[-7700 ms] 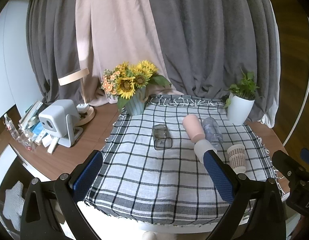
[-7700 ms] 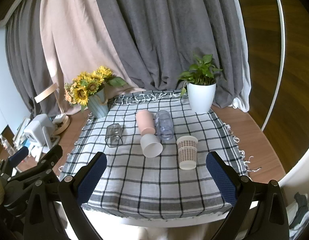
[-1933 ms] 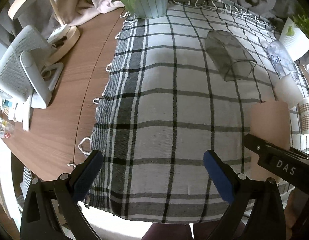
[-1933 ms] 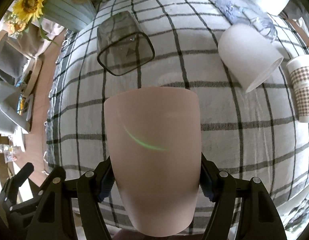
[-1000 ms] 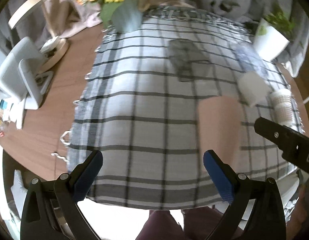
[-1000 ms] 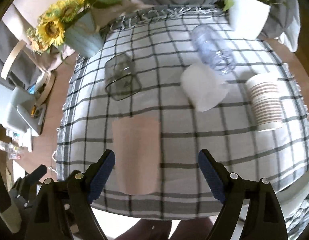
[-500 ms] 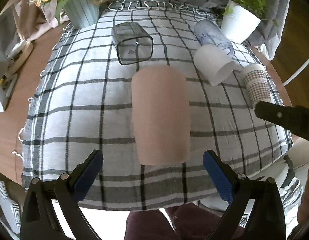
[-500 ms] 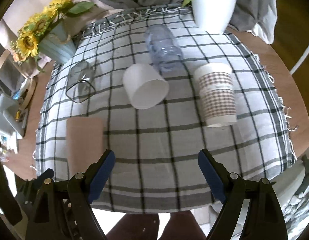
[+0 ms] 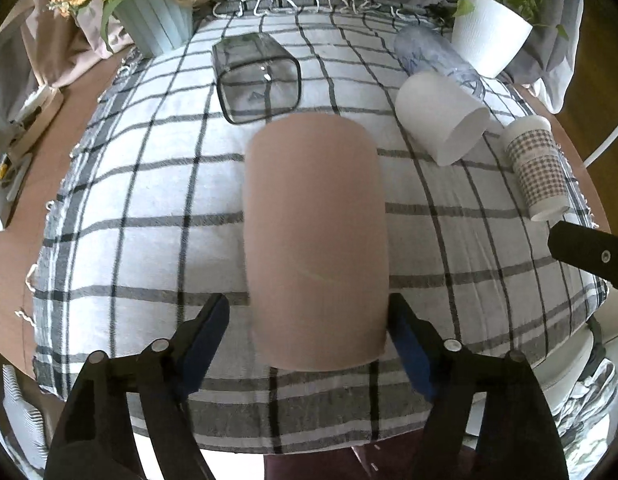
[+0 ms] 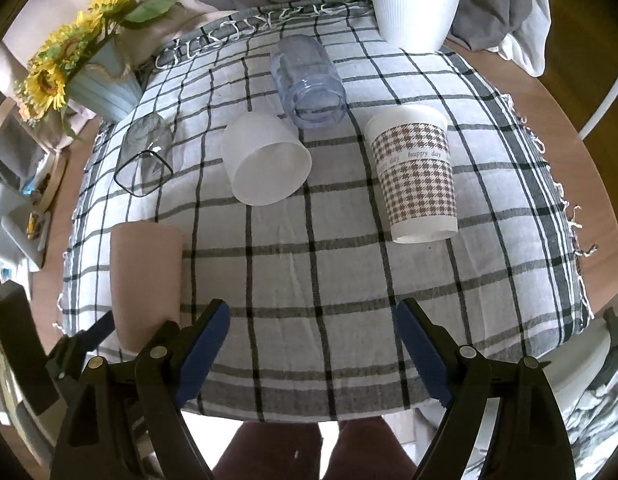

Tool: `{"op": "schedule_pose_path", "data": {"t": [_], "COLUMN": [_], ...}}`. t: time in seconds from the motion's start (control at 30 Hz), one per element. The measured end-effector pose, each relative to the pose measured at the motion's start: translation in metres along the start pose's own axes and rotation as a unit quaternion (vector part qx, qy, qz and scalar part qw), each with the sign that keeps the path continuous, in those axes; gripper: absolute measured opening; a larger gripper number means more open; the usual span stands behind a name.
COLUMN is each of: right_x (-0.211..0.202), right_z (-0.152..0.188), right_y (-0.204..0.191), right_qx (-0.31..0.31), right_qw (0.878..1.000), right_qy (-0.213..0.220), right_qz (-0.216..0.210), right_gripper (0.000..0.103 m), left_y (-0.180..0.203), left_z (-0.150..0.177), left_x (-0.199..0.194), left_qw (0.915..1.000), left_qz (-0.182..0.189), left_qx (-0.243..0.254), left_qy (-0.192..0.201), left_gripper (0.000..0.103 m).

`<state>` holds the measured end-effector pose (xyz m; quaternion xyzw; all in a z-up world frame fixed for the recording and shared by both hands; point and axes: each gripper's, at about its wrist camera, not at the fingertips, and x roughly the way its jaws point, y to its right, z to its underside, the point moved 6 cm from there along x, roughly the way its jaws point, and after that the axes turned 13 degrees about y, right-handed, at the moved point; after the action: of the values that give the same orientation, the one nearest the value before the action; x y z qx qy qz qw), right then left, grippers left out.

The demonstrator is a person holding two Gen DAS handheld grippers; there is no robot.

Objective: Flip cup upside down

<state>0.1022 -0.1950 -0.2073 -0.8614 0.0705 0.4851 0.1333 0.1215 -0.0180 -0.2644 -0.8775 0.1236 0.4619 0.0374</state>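
Left wrist view
Pink cup (image 9: 315, 240): stands mouth down on the checked tablecloth (image 9: 149, 200), near its front edge, closed base on top.
Left gripper (image 9: 309, 322): blue-padded fingers (image 9: 207, 330) sit on either side of the cup's lower part; the right pad lies against the wall, the left shows a narrow gap, so whether the grip has closed I cannot tell.
Smoky square glass (image 9: 255, 78): lies on its side behind the pink cup, mouth toward the camera.
White cup (image 9: 439, 116): on its side to the right, mouth toward the front right, touching the clear bluish jar (image 9: 433, 54) behind it.
Houndstooth paper cup (image 9: 537, 172): upside down near the cloth's right edge.
Background: pale blue vase of sunflowers (image 9: 157, 12) at the far left corner, white plant pot (image 9: 489, 38) at the far right.

Right wrist view
Right gripper (image 10: 313, 344): fingers spread wide with only cloth between them, nothing held.
Pink cup (image 10: 145, 280): at the front left of the cloth, well apart from this gripper; the other gripper's dark frame sits beside its base.
Middle of cloth: white cup (image 10: 265, 160) and bluish jar (image 10: 309, 84) on their sides, mouths toward the camera; paper cup (image 10: 415, 176) inverted to their right.
Left side: smoky glass (image 10: 145, 156) on its side, sunflowers (image 10: 69, 68) beyond it.
Far edge: white plant pot (image 10: 415, 0).
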Motion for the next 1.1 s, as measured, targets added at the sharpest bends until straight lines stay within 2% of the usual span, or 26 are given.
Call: {"op": "schedule_pose_path", "data": {"t": [0.07, 0.47, 1.1], "right_x": [0.001, -0.002, -0.001], "right_z": [0.000, -0.006, -0.027], "right_y": [0.001, 0.010, 0.006], "right_qx": [-0.001, 0.005, 0.018], "right_qw": [1.000, 1.000, 0.999], "right_qy": [-0.001, 0.004, 0.019], "right_qz": [0.000, -0.012, -0.028], "right_gripper": [0.085, 0.085, 0.085], "left_y": [0.002, 0.010, 0.012], "left_z": [0.003, -0.002, -0.044], "left_x": [0.003, -0.015, -0.024], "left_qw": [0.9999, 0.9999, 0.9988], "left_qz": [0.005, -0.010, -0.012], "left_qx": [-0.005, -0.004, 0.016], "left_qy": [-0.008, 0.006, 0.045], "left_gripper": [0.062, 0.062, 0.062]}}
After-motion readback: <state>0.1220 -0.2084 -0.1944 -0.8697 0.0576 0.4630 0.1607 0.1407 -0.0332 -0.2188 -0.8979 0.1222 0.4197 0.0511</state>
